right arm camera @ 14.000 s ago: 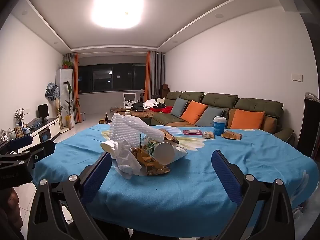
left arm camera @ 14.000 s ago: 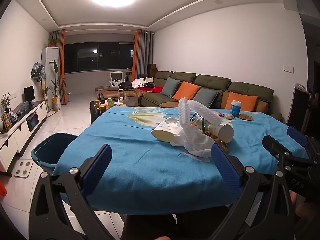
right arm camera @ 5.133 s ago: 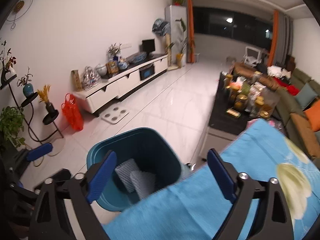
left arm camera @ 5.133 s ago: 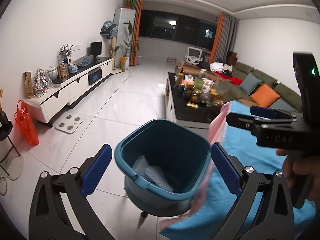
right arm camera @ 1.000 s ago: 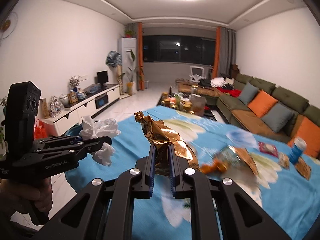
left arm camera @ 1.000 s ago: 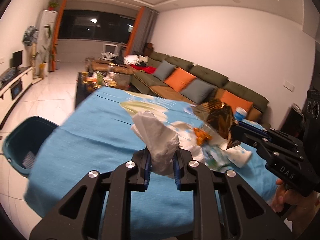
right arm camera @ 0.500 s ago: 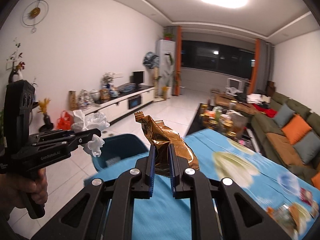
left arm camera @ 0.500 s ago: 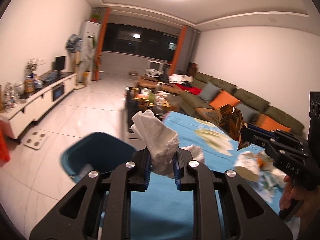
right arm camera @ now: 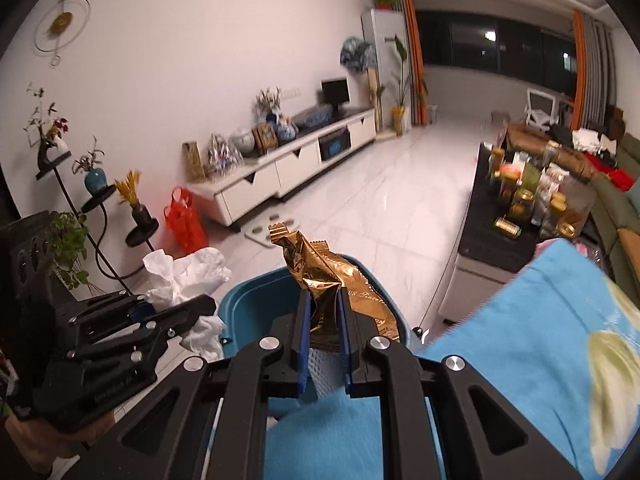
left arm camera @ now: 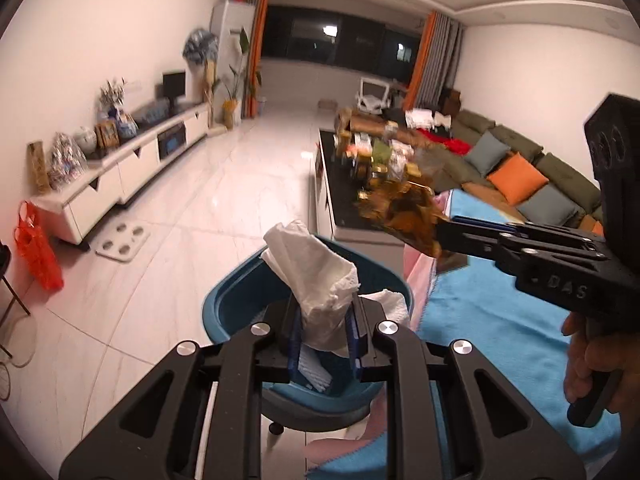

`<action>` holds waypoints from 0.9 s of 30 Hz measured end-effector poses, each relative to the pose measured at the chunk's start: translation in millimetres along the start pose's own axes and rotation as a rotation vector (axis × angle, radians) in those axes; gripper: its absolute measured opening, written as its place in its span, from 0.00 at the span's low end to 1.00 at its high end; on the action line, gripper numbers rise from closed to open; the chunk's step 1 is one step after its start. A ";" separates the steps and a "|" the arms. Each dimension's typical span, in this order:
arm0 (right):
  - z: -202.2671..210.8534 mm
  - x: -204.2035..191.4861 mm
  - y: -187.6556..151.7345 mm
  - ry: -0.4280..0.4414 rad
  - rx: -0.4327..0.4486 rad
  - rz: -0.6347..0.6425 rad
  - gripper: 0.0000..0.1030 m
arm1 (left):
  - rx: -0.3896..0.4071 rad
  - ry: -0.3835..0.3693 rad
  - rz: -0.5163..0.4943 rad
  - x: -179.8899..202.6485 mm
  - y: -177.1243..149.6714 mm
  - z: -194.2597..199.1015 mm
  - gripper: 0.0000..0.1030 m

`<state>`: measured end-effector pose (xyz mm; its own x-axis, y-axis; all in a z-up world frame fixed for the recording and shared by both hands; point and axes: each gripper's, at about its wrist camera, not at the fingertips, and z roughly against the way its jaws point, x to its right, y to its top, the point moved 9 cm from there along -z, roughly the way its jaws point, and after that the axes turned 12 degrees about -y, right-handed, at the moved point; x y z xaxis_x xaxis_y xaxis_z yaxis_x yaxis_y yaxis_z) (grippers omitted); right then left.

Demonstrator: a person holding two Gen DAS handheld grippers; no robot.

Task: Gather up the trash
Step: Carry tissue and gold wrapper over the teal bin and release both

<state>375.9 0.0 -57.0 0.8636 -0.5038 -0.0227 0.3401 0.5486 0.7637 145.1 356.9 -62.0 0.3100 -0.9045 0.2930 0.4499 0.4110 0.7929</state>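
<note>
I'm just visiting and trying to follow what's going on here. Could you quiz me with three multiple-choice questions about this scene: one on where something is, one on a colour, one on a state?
1. Where is the bin?
A. on the sofa
B. on the floor beside the blue-covered table
C. on the TV cabinet

2. What colour is the wrapper in the right gripper?
A. gold
B. green
C. white

3. How is the left gripper?
A. wide open, empty
B. shut on a tissue
C. shut on a cup

Answers:
1 B: the bin stands by the table.
2 A: the wrapper in the right gripper is gold.
3 B: the left gripper clamps the tissue.
</note>
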 end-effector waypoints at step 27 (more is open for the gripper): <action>-117.9 -18.8 -35.4 -0.064 -0.393 0.012 0.14 | -0.317 0.092 -0.005 -20.7 -38.5 -160.8 0.21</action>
<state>391.6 68.7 -159.7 0.8478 -0.5292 0.0342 0.4573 0.7621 0.4584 256.0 378.1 -184.5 0.3750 -0.8985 0.2281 0.6858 0.4345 0.5839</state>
